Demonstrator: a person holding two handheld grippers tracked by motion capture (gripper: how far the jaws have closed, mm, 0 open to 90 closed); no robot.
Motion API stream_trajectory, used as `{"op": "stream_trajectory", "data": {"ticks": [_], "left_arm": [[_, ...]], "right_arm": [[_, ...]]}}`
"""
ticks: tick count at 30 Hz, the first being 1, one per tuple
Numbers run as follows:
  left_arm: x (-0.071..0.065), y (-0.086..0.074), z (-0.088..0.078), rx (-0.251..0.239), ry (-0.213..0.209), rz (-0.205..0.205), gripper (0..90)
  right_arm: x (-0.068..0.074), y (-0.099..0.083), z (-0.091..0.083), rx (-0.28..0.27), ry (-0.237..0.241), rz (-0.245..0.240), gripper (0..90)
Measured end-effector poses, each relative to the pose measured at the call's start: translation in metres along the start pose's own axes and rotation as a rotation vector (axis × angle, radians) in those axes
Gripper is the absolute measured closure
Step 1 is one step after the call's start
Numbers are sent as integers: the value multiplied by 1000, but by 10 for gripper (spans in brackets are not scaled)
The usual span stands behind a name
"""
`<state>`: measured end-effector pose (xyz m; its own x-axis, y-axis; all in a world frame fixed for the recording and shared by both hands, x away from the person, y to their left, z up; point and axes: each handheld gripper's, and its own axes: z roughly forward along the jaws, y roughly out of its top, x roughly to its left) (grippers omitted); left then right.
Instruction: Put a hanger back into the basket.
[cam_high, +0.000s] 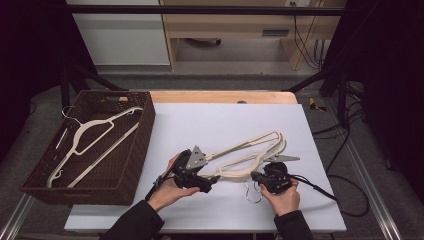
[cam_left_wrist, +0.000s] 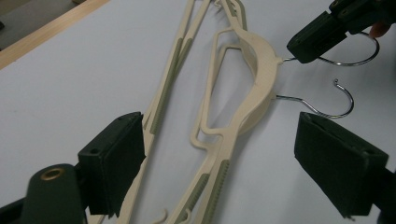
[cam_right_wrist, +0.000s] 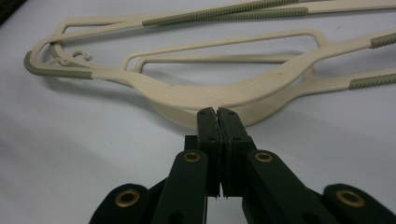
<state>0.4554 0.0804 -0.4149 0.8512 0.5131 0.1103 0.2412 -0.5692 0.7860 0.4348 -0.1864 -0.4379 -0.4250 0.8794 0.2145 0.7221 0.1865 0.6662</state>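
Observation:
Two cream plastic hangers lie stacked on the white table top, their metal hooks pointing toward the person. My right gripper is shut on the wire neck of the upper hanger's hook, right against the cream body; its jaws stand pressed together. In the left gripper view the same gripper pinches that hook at the upper right, while the lower hanger's hook lies free. My left gripper stands open, its jaws straddling the hangers' arms without pressing them. In the high view it sits left of the hangers.
A dark woven basket stands at the table's left edge with two white hangers inside. Cables trail off the table's right side. A wooden strip borders the far edge.

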Motion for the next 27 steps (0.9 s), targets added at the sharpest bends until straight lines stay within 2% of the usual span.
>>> {"op": "stream_trajectory", "data": {"ticks": [6, 15, 22, 27], "left_arm": [[-7, 3, 26, 66, -21, 57, 202], [-17, 13, 53, 93, -55, 108, 287], [-23, 15, 68, 118, -62, 152, 353], [-25, 15, 77, 121, -60, 152, 415]], "right_arm": [[0, 1, -2, 3, -2, -9, 892], [0, 2, -3, 3, -6, -14, 892], [0, 2, -5, 1, -4, -9, 892], [0, 3, -6, 1, -4, -11, 891]]}}
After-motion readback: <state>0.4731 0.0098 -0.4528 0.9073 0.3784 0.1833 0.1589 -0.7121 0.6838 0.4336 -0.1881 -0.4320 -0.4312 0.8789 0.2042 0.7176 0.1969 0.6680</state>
